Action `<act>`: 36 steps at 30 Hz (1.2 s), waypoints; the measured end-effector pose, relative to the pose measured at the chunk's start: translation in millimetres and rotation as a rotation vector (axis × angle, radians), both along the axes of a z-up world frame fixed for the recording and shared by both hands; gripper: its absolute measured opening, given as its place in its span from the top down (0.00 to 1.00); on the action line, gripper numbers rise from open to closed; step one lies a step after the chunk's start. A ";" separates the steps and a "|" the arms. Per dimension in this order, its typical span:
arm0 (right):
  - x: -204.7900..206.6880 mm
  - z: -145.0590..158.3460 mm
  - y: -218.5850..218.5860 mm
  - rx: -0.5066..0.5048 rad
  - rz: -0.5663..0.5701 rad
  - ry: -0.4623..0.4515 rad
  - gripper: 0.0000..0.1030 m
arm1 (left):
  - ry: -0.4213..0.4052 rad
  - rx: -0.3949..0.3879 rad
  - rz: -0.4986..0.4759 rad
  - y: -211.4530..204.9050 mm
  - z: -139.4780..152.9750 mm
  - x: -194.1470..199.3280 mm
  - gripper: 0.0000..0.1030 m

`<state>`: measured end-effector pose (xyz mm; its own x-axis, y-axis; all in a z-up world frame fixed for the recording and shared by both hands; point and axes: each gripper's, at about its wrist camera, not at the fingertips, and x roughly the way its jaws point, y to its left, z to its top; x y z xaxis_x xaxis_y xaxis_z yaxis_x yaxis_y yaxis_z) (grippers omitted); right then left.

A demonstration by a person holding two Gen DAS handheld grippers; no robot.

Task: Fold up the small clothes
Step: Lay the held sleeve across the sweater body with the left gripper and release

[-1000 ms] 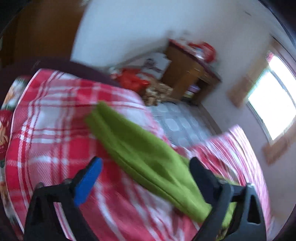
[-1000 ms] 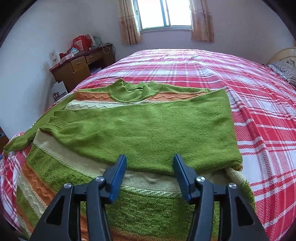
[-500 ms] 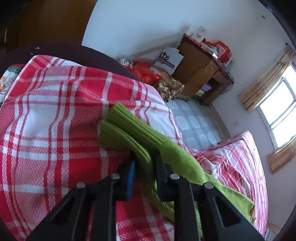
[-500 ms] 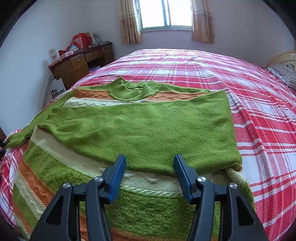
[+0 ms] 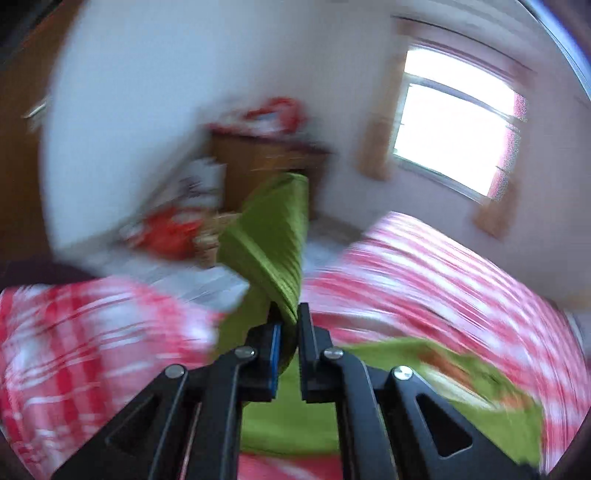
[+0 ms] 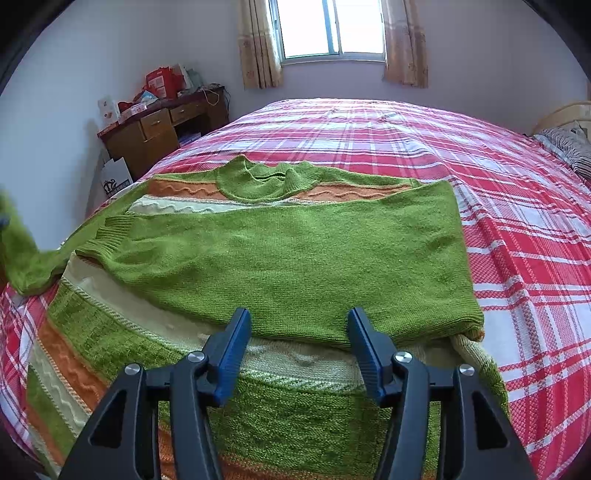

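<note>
A green knit sweater [image 6: 288,254] with orange and cream stripes lies flat on the red plaid bed [image 6: 517,229], its right sleeve folded across the body. My left gripper [image 5: 290,317] is shut on the left sleeve's ribbed cuff [image 5: 273,236] and holds it lifted above the bed; the view is blurred. In the right wrist view that raised sleeve [image 6: 18,254] shows at the far left edge. My right gripper [image 6: 297,332] is open and empty, hovering over the sweater's lower part.
A wooden desk [image 6: 162,129] with red bags and boxes stands against the left wall, a white paper bag [image 6: 116,179] on the floor beside it. A curtained window [image 6: 328,29] is at the far wall. A pillow [image 6: 569,144] lies at the right.
My left gripper closed on the sleeve cuff and has lifted it off the bed, swinging toward the sweater. My right gripper has stayed open and almost still.
</note>
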<state>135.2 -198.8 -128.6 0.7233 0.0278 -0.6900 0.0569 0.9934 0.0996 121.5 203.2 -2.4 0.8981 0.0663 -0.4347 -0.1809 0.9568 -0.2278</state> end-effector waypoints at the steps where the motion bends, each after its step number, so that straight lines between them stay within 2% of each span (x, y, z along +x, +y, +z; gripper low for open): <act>1: -0.2 -0.1 -0.3 0.004 0.000 -0.002 0.45 | -0.011 0.023 -0.059 -24.2 2.5 0.8 0.93; 4: -1.1 -0.3 -3.2 0.022 0.001 -0.007 0.45 | -0.001 0.078 -0.220 -96.6 -4.6 6.6 0.93; 8: -2.2 -0.3 -7.9 0.048 0.002 -0.015 0.45 | 0.071 0.145 -0.375 -175.1 -38.1 15.2 0.93; 12: -2.2 -0.3 -9.9 0.064 0.003 -0.019 0.45 | 0.197 0.188 -0.421 -210.4 -77.7 18.9 0.93; 15: -1.9 -0.4 -11.5 0.078 0.004 -0.022 0.45 | 0.303 0.179 -0.437 -213.4 -92.2 17.3 0.90; 16: -1.8 -0.6 -11.8 0.082 0.005 -0.022 0.45 | 0.311 0.154 -0.456 -208.6 -91.7 11.2 0.84; 17: -1.7 -0.7 -11.7 0.085 0.005 -0.022 0.45 | 0.308 0.138 -0.469 -209.7 -91.8 3.7 0.69; 18: -1.5 -0.8 -11.8 0.088 0.005 -0.022 0.45 | 0.298 0.117 -0.472 -198.5 -87.3 -5.0 0.58; 19: -0.8 -1.1 -12.8 0.091 0.005 -0.022 0.45 | 0.292 0.112 -0.463 -192.6 -86.2 -9.1 0.36; 20: -0.5 -1.2 -13.8 0.095 0.005 -0.022 0.45 | 0.280 0.111 -0.439 -180.2 -82.0 -18.2 0.20; 23: 0.8 -1.4 -17.4 0.119 0.010 -0.018 0.42 | 0.230 0.096 -0.382 -150.9 -78.1 -31.3 0.17; 26: 4.9 2.3 -26.0 0.183 0.020 0.001 0.39 | 0.225 0.063 -0.292 -122.4 -91.5 -33.0 0.17; 29: 12.2 16.9 -28.7 0.344 0.049 -0.001 0.39 | 0.240 0.036 -0.253 -108.2 -113.2 -29.4 0.17; 30: 16.5 22.8 -26.5 0.390 0.062 -0.011 0.39 | 0.203 0.024 -0.259 -107.3 -112.8 -34.7 0.17; 32: 33.9 30.6 -14.7 0.448 0.094 -0.005 0.39 | 0.198 0.014 -0.264 -109.8 -113.1 -32.9 0.13; 34: 56.3 27.7 3.4 0.434 0.114 0.049 0.39 | 0.197 0.007 -0.266 -110.6 -116.0 -32.8 0.11; 36: 78.4 15.2 25.4 0.368 0.118 0.114 0.39 | 0.185 0.007 -0.280 -113.2 -117.1 -33.1 0.08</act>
<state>213.6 -173.4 -113.5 0.6194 0.3669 -0.6940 -0.0245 0.8927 0.4500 88.4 90.1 -119.5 0.7877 -0.1681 -0.5926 0.0512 0.9766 -0.2089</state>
